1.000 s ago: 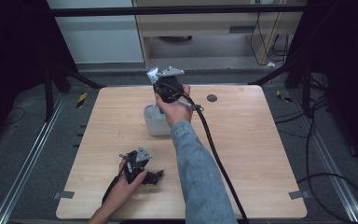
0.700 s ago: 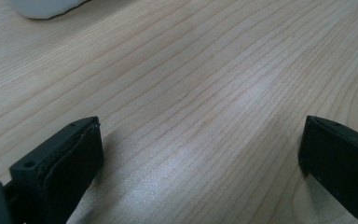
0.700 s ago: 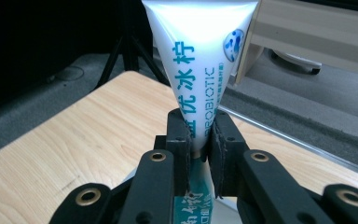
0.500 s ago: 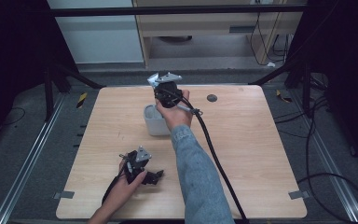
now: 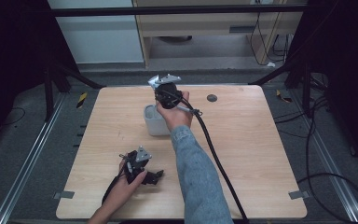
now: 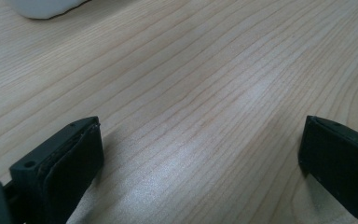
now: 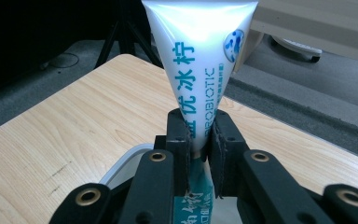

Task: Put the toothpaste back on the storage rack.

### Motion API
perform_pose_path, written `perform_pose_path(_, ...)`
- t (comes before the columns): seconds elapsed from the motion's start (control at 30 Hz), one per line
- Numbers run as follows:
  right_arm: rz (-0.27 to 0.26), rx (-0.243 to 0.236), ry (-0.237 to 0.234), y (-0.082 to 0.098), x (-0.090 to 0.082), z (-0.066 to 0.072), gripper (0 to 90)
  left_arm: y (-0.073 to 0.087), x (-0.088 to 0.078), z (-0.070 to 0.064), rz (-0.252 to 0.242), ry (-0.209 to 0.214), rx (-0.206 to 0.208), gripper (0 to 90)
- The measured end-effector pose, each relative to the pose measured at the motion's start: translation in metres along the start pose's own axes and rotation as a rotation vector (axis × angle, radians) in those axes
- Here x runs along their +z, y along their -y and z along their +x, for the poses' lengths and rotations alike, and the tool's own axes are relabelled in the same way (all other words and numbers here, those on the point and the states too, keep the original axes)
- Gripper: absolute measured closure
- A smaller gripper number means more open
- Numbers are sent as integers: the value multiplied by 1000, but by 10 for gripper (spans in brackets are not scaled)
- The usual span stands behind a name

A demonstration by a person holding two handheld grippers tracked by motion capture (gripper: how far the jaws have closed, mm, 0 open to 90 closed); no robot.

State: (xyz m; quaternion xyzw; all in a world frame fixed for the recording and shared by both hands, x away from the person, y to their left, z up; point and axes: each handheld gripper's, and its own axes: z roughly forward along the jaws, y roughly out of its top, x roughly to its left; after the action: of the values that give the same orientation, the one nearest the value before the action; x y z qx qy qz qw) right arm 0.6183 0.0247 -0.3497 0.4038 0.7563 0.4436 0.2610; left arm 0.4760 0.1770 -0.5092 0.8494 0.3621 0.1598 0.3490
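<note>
Since the right gripper (image 7: 200, 140) only pinches that tube (image 7: 198, 51) above the cup (image 5: 154, 120) near the table's far edge, it could slip; left gripper (image 6: 200, 158) sits open near the front edge.

On the table (image 5: 261, 154), the right gripper (image 5: 161, 82) is hovering over the far edge, holding a tube (image 7: 198, 70) upright just above and behind the cup (image 5: 154, 120), while the left gripper (image 5: 154, 176) is resting on the tabletop near the front left, well apart from the cup
</note>
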Motion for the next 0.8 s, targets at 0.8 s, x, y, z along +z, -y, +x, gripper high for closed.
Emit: perform_pose_path(0.8, 14, 42, 7, 17, 8, -1, 793, 0, 0, 0, 1, 0, 1, 0)
